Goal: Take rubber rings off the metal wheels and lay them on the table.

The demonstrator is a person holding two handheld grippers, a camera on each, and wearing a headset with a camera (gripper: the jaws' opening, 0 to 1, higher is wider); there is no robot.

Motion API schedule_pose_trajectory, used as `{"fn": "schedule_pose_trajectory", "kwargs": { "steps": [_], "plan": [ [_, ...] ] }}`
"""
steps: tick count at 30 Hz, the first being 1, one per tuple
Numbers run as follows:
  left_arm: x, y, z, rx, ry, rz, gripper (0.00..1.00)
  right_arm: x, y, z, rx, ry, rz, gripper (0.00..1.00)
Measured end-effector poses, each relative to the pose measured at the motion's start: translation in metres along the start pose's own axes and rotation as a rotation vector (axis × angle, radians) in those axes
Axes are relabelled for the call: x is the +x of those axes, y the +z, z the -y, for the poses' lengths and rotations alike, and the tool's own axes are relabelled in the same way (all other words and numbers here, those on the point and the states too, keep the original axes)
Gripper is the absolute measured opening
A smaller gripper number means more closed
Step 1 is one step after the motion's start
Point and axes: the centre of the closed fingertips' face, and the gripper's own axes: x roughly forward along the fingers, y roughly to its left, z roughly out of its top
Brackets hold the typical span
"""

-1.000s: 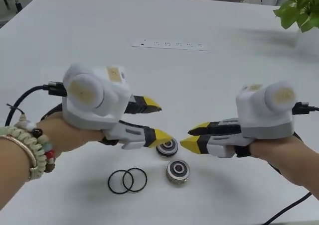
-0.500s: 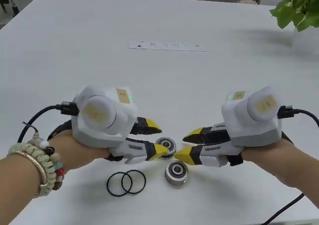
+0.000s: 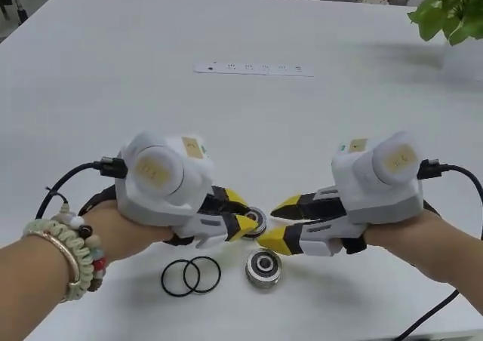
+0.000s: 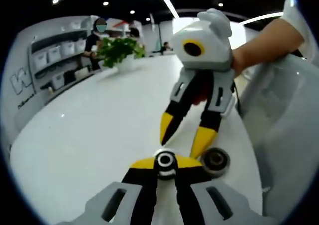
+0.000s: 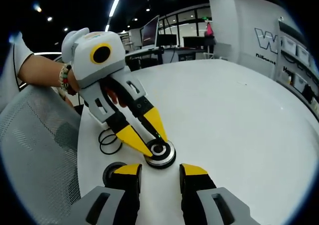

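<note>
A: Where did we have room to move?

B: Beyond the grippers the table (image 3: 113, 69) lay open as far as the power strip (image 3: 253, 69), with a plant (image 3: 449, 9) over the far right corner. Toward us the near edge ran close under the work, and a cable (image 3: 64, 186) trailed back from each gripper.

A: And between the tools?

B: Tight. The left gripper (image 3: 243, 211) and the right gripper (image 3: 275, 222) pointed at each other, tips just apart.

A: How did we hold them?

B: Both hands low, near the table top, the gripper bodies tilted inward and a little down.

A: What did the left one have?

B: Its jaws were closed on the wheel (image 3: 255, 219), one yellow tip on each side. We could not tell whether the wheel touched the table or hung just above it.

A: The right?

B: Its jaws stood partly apart with nothing between them, the wheel just ahead of the gap.

A: And the rest?

B: The other wheel (image 3: 263, 268) lay flat just nearer us, below the right gripper's tips. The two rings (image 3: 191, 275) lay overlapping to its left, close to the near edge.
</note>
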Motion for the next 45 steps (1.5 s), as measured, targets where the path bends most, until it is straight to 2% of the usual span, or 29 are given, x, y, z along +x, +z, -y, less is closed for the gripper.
{"fn": "schedule_pose_trajectory", "kwargs": {
  "steps": [9,21,27,30,35,39,45],
  "plan": [
    [0.002,0.002,0.004,0.003,-0.008,0.004,0.14,0.002,0.003,0.0,-0.004,-0.006,0.015,0.26],
    [0.003,0.002,0.005,-0.001,-0.007,0.005,0.14,0.003,-0.001,-0.001,-0.056,0.002,-0.016,0.2],
    [0.003,0.002,0.005,-0.004,-0.005,0.007,0.14,0.002,-0.003,-0.001,-0.053,0.007,-0.027,0.19],
    [0.003,0.003,0.005,-0.004,-0.003,0.006,0.14,0.001,-0.007,0.0,-0.029,0.012,-0.039,0.17],
    [0.003,0.002,0.005,-0.006,-0.001,0.007,0.14,0.001,-0.008,-0.001,-0.015,0.014,-0.04,0.17],
    [0.003,0.003,0.006,-0.006,-0.002,0.009,0.14,0.004,-0.005,-0.001,-0.045,-0.002,-0.036,0.25],
    [0.004,0.004,0.007,-0.004,-0.004,0.011,0.14,0.005,-0.006,-0.001,-0.049,-0.001,-0.041,0.22]
  ]
}}
